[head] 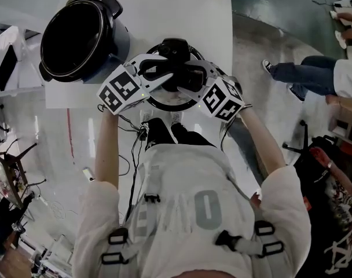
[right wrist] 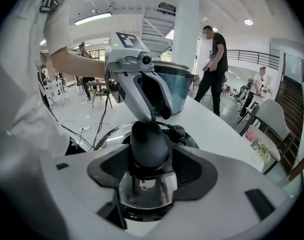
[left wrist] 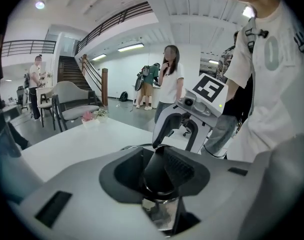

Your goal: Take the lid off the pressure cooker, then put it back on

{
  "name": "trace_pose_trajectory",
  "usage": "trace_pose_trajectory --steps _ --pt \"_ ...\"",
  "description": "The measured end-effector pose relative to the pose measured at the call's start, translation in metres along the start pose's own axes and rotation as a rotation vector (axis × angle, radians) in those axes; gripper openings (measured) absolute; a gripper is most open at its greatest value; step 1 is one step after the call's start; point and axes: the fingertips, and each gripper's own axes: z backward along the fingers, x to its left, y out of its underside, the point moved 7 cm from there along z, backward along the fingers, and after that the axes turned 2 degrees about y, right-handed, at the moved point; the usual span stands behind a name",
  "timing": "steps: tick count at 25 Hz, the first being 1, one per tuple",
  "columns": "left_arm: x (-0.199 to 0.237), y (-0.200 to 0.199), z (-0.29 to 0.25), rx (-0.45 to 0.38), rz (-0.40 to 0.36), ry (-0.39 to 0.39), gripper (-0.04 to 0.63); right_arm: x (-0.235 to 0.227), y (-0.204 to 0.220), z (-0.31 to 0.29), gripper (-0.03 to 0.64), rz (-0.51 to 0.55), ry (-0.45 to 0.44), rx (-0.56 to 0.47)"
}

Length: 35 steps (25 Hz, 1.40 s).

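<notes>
The left claw (head: 160, 73) and right claw (head: 190, 81) both clamp the black domed knob (right wrist: 148, 145) of the round shiny steel lid (right wrist: 109, 134) on the white counter (head: 182, 16).

Long white strip lights (left wrist: 129, 47) are glowing overhead, a dark-railed staircase (left wrist: 72, 69) is climbing at the back, a grey padded chair (left wrist: 72, 95) is standing by the white bench (left wrist: 67, 144), and the polished grey floor (head: 268, 45) is gleaming.

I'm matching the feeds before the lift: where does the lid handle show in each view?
Head view: lid handle upper centre, right of the open pot.
Left gripper view: low centre, clamped in the left gripper.
Right gripper view: low centre, clamped in the right gripper.
Shared landmark: the white table under the lid, seen in all three.
</notes>
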Motion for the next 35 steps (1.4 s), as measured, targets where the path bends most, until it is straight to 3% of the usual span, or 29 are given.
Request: trace_pose_trajectory --steps 5,8,16,19,22,27,30,31,35 --pt "0.004 -0.019 0.010 -0.027 -0.064 -0.035 0.121 -0.008 -0.014 0.013 0.325 0.041 0.020 -0.011" --pt "0.006 -0.039 0.020 -0.053 -0.104 -0.078 0.121 -0.015 -0.033 0.027 0.322 0.053 0.040 -0.060" --pt "0.011 -0.108 0.066 -0.176 -0.225 -0.254 0.161 -0.049 -0.102 0.077 0.274 0.107 0.224 -0.247" --pt "0.010 -0.127 0.089 -0.258 -0.226 -0.404 0.158 -0.058 -0.123 0.094 0.250 0.087 0.300 -0.337" --pt "-0.001 -0.142 0.109 -0.384 -0.218 -0.550 0.141 -0.062 -0.136 0.111 0.214 -0.001 0.358 -0.443" --pt "-0.019 -0.144 0.127 -0.497 -0.161 -0.680 0.108 -0.061 -0.148 0.125 0.180 -0.092 0.401 -0.544" --pt "-0.028 -0.136 0.142 -0.547 -0.096 -0.862 0.048 -0.060 -0.146 0.132 0.079 -0.149 0.540 -0.567" --pt "-0.031 -0.130 0.147 -0.570 -0.067 -0.929 0.037 -0.060 -0.142 0.135 0.009 -0.188 0.596 -0.574" --pt "-0.044 -0.108 0.161 -0.627 0.009 -1.108 0.018 -0.050 -0.122 0.144 0.009 -0.335 0.697 -0.632"
